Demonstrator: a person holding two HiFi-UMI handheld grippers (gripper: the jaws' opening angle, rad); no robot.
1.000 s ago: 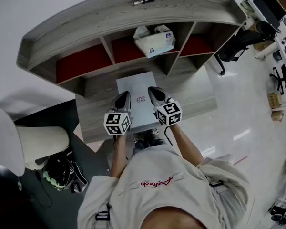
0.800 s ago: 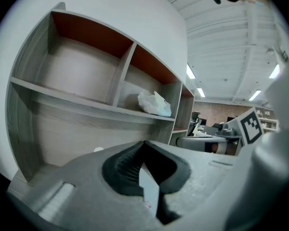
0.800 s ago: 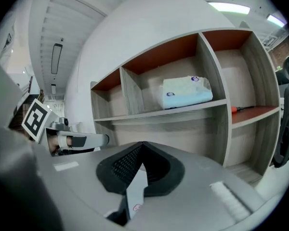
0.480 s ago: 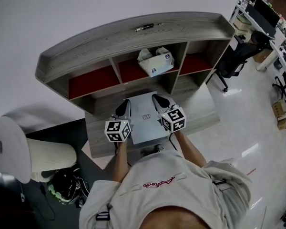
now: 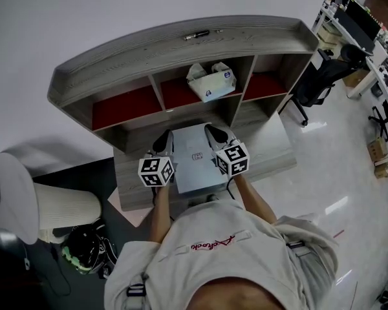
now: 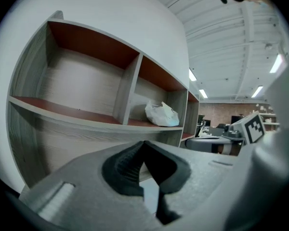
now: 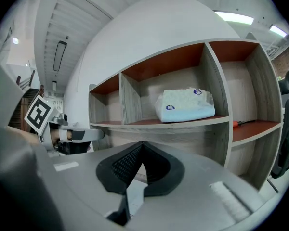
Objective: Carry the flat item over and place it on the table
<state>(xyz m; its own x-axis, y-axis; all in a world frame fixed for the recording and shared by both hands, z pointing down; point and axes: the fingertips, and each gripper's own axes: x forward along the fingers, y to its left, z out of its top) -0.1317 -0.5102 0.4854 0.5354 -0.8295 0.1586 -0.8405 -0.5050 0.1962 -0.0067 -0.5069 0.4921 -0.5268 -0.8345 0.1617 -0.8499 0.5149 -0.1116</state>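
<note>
The flat item (image 5: 194,161), a thin pale grey rectangular panel with a small label, lies level over the wooden table (image 5: 265,148) in front of the shelf unit. My left gripper (image 5: 161,142) is shut on its left edge and my right gripper (image 5: 215,135) is shut on its right edge. In the left gripper view the left gripper (image 6: 144,146) has a pale sliver of the flat item (image 6: 150,196) between its closed jaws. The right gripper (image 7: 143,148) shows the same sliver (image 7: 134,196). Whether the item rests on the table or hovers just above it, I cannot tell.
The shelf unit (image 5: 181,50) stands at the table's back, with a wrapped tissue pack (image 5: 210,81) in its middle cubby and a pen (image 5: 197,35) on top. A white chair (image 5: 26,199) and a dark helmet (image 5: 84,250) are on the left, an office chair (image 5: 320,76) on the right.
The head view has pulled back and shifted. Both grippers keep their hold on the flat item and have edged slightly toward the shelf over the table.
</note>
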